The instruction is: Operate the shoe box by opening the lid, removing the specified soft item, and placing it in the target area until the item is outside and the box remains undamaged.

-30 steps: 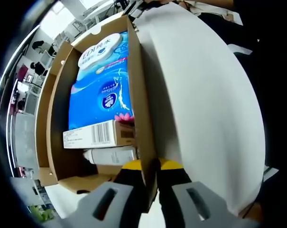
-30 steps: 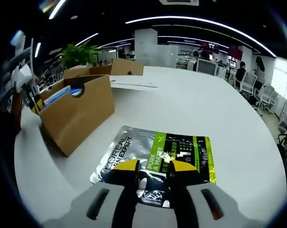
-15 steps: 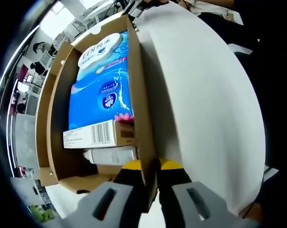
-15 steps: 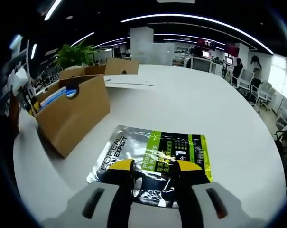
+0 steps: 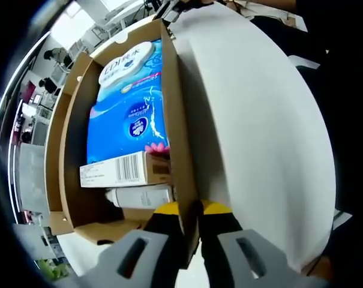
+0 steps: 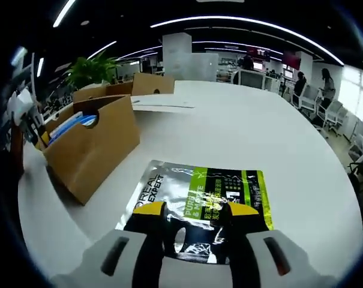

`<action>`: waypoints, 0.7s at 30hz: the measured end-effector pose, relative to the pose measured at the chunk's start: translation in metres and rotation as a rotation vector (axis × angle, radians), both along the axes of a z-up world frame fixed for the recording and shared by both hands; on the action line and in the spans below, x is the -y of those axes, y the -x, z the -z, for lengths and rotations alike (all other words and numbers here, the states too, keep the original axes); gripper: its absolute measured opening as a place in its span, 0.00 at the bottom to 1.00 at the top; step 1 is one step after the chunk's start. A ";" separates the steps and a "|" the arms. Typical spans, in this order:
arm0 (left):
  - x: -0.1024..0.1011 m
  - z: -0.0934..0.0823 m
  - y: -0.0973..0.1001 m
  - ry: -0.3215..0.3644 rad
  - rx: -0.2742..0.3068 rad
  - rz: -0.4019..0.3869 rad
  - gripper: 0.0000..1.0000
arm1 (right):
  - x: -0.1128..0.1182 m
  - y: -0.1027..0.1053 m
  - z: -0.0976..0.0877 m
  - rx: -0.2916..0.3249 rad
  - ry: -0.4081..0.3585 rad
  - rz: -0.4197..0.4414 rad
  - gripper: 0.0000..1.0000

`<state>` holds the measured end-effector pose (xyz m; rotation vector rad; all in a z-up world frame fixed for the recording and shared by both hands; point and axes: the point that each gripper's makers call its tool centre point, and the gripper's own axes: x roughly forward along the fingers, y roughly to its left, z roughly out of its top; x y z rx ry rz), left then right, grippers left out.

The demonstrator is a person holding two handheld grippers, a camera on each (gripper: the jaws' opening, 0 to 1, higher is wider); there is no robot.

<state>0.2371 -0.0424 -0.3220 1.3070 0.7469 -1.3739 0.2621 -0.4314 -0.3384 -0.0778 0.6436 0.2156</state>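
- Silver and green foil: the soft pouch [image 6: 199, 207] lies flat on the white counter [image 6: 241, 138], outside the box, with its near edge at the right gripper [image 6: 190, 211].
- The right gripper's jaws stand apart over that near edge, clamped on nothing; I judge the pouch set down and let go.
- In the left gripper view, the left gripper [image 5: 190, 211] has its jaws together on the shoe box [image 5: 176, 138], pinching its near cardboard wall at 6 o'clock and steadying it.
- Inside the box, nearest first: a white bottle [image 5: 142, 196], a barcoded carton [image 5: 121, 170], then a blue wipes pack [image 5: 130, 108] towards 12 o'clock.
- In the right gripper view the box sits at 9 o'clock of the pouch, apart from it, lid off, with no damage to be seen.
- What appears left: freeing the box wall and drawing both grippers away.
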 end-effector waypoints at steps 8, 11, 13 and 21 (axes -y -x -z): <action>0.000 0.000 0.000 -0.003 0.004 -0.002 0.07 | 0.002 0.000 0.001 0.003 -0.018 0.006 0.42; 0.000 0.000 0.000 -0.004 0.006 -0.002 0.07 | 0.003 0.000 0.001 0.003 -0.006 0.014 0.43; 0.000 0.000 0.000 -0.005 0.007 -0.002 0.07 | 0.004 0.000 0.001 0.004 -0.003 0.017 0.44; 0.000 0.000 0.000 -0.006 0.008 -0.001 0.07 | 0.006 0.001 0.001 -0.011 -0.003 0.038 0.48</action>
